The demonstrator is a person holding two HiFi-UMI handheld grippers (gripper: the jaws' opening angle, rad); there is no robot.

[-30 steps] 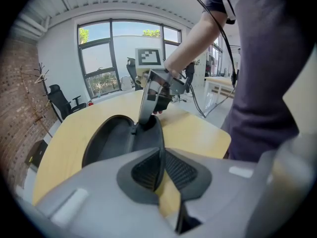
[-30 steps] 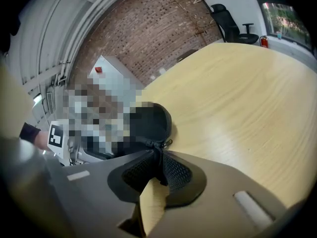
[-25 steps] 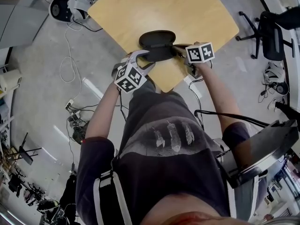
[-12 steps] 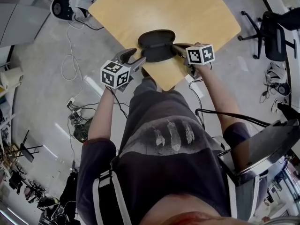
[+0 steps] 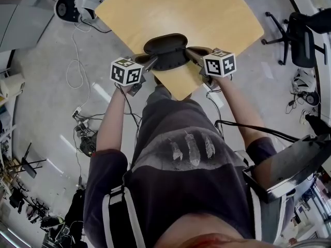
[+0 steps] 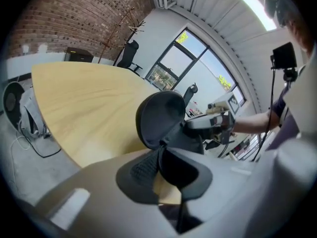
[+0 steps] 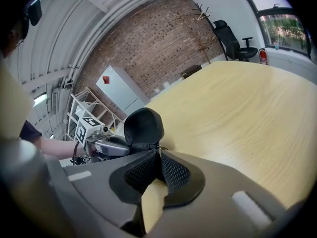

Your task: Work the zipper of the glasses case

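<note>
Left gripper (image 5: 149,62) swung in, jaws closing on oval glasses case (image 5: 166,44).

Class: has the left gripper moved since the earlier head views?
Yes: the left gripper has swung left, away from the near corner of the table, its jaws just closing on the left rim of the glasses case.

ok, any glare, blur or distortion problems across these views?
Head view: sharp, but fisheye bows the table edges and the glasses case reads as a dark blob. Left gripper view: ceiling light blown out, windows bright. Right gripper view: evenly lit, case texture crisp.
</note>
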